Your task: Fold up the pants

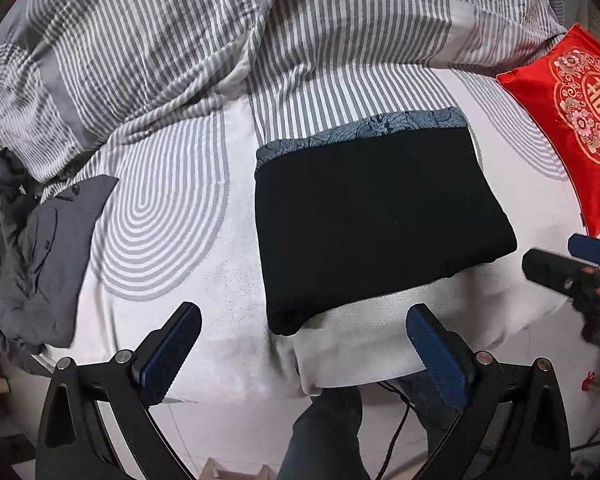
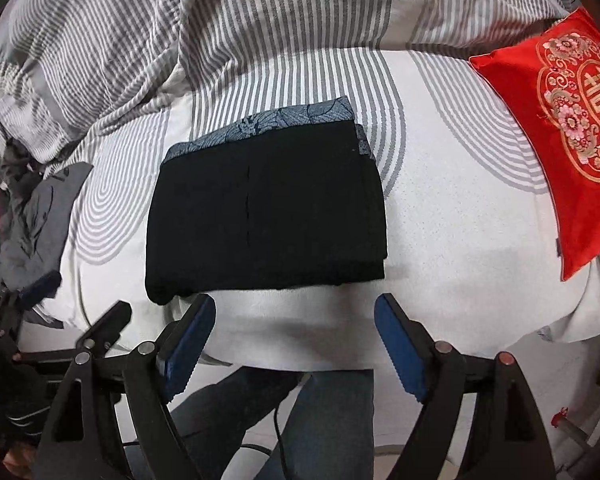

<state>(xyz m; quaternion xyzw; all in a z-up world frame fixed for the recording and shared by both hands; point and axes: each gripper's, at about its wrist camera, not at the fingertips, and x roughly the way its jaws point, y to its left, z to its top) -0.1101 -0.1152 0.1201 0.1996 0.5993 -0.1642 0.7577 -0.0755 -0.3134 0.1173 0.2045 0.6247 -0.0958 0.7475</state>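
Observation:
The black pants (image 1: pixel 376 220) lie folded into a compact rectangle on the white bed, with a blue-grey patterned band along their far edge; they also show in the right wrist view (image 2: pixel 268 212). My left gripper (image 1: pixel 304 316) is open and empty, held just off the near edge of the bed, short of the pants' near corner. My right gripper (image 2: pixel 294 308) is open and empty, just short of the pants' near edge. The right gripper also shows at the right edge of the left wrist view (image 1: pixel 572 260).
A striped grey-and-white duvet (image 1: pixel 220 40) is bunched across the back of the bed. A red embroidered cushion (image 1: pixel 576 120) lies at the right. Crumpled grey clothes (image 1: pixel 36 256) lie at the left. The person's legs in jeans (image 2: pixel 324 420) stand below the bed edge.

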